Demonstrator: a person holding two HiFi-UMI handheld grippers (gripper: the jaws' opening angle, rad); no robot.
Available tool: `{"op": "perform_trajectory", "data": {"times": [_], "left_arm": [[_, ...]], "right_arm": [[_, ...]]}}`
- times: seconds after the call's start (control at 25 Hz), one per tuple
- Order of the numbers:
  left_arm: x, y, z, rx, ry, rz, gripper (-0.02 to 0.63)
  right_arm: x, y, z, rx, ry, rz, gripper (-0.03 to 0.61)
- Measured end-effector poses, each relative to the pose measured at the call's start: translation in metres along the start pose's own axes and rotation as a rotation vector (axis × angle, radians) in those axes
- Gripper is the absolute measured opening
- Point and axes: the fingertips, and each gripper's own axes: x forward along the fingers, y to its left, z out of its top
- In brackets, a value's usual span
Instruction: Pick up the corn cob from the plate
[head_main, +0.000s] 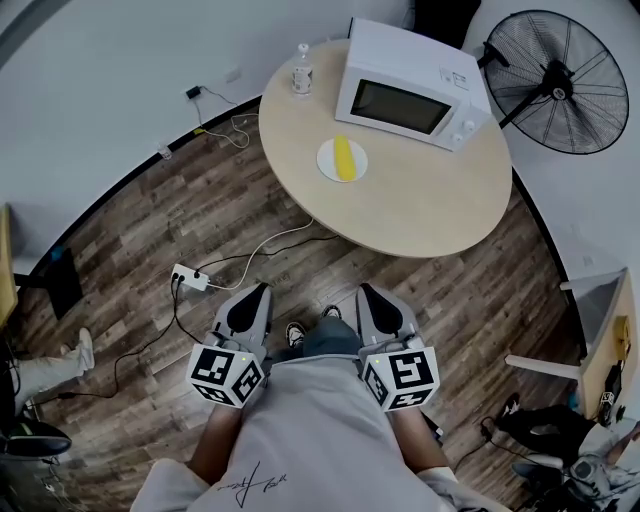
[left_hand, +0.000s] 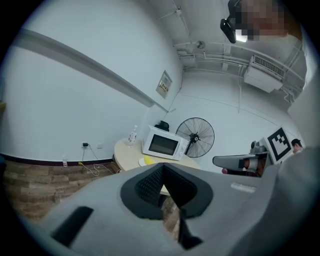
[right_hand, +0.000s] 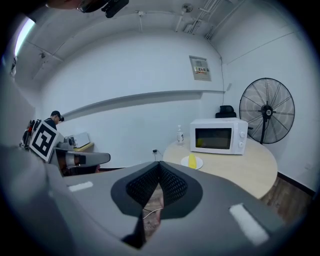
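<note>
Floor (head_main: 150, 230) of dark wood planks runs under one round, pale table (head_main: 420, 210), with plain white walls curving behind it. On the table I count one white microwave (head_main: 410, 85) at the far side, one clear bottle (head_main: 301, 70) at the far left edge, and one white plate (head_main: 328, 160) just near of the microwave. The single yellow corn cob (head_main: 344, 158) lies on that plate, untouched. One big black fan (head_main: 555, 82) stands to the far right, off the table. One white power strip (head_main: 190, 277) sits on the floor to the near left, cables trailing from it.

A small sign (right_hand: 200, 67) hangs on the wall, its print too small for me to read.

Both of my grippers are held near the body, well apart from the table. The left gripper (left_hand: 162, 167) has its jaws pressed together with nothing in them; the right gripper (right_hand: 159, 164) is closed and empty too.
</note>
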Motion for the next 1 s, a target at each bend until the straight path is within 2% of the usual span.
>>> {"op": "perform_trajectory", "data": {"times": [0.24,0.48,1.0], "left_arm": [[0.016,0.005,0.004,-0.008,0.005,-0.01,-0.011],[0.041,0.013,0.013,0.001,0.01,0.013,-0.011],[0.111,0.039,0.052,0.013,0.013,0.035,-0.011]], "right_arm": [[0.011,-0.014,0.006,0.027,-0.011,-0.015,0.012],[0.033,-0.029,0.016,0.04,-0.016,0.012,0.011],[0.101,-0.074,0.048,0.109,-0.024,0.038,0.012]]}}
